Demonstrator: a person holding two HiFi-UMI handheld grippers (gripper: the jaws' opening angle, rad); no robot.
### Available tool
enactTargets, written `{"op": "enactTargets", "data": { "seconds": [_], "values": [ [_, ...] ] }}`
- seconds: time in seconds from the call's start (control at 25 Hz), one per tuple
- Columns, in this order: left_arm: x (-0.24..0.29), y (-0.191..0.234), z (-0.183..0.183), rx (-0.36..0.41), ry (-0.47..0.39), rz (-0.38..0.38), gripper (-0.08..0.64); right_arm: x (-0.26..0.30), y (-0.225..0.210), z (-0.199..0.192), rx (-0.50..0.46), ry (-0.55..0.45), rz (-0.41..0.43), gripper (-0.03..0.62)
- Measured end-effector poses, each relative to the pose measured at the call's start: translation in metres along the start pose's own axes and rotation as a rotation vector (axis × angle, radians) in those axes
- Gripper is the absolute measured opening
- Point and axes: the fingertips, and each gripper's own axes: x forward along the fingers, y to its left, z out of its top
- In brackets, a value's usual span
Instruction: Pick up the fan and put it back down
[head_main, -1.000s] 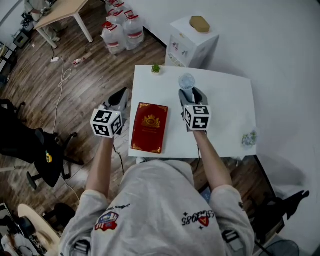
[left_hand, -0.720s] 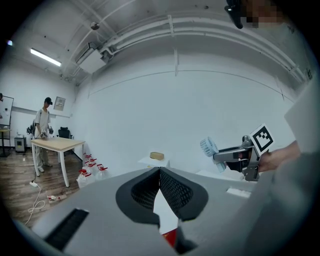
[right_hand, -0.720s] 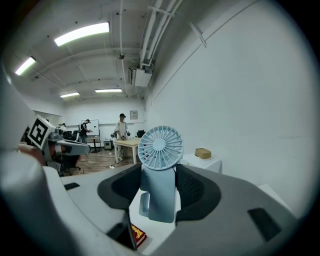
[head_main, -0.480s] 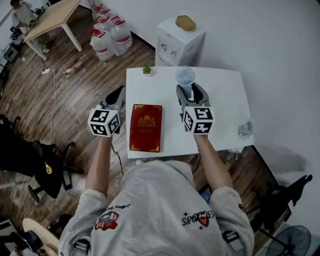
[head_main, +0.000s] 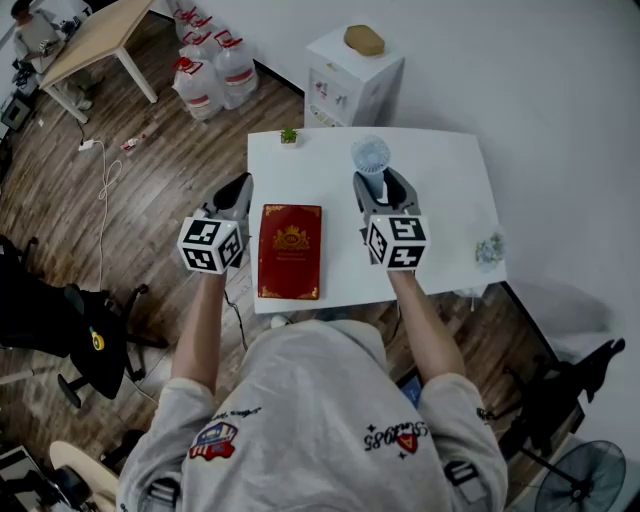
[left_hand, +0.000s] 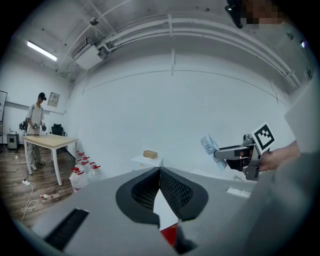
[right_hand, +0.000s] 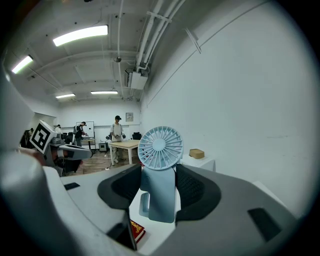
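Pale blue plastic, the fan (right_hand: 160, 147) stands upright in the right tongs (right_hand: 159, 194). Their ribbed dark pads pinch its smooth, flat handle just under the round slatted head, a grip that likely keeps it from tipping. It hangs clear above the white bench (head_main: 440, 170). The left tongs (left_hand: 160, 175) are pressed together, empty, off the bench's edge, beside a glossy red book (head_main: 291, 251).

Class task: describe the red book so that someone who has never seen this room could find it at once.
Find the white table on the wooden floor. On its left part lies a flat book. It is the only dark red thing there, with a gold emblem on its cover.
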Motion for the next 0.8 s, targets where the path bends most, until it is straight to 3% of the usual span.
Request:
{"op": "enactTargets", "data": {
  "seconds": [0.44, 0.8],
  "values": [
    [0.016, -0.011, -0.022, -0.008, 0.053, -0.047, 0.005, -0.011, -0.034, -0.067, 0.052, 0.116, -0.084, 0.216],
    [0.029, -0.025, -0.034, 0.002, 0.087, -0.091, 0.005, -0.036, -0.071, -0.147, 0.123, 0.265, -0.153, 0.216]
  ]
}}
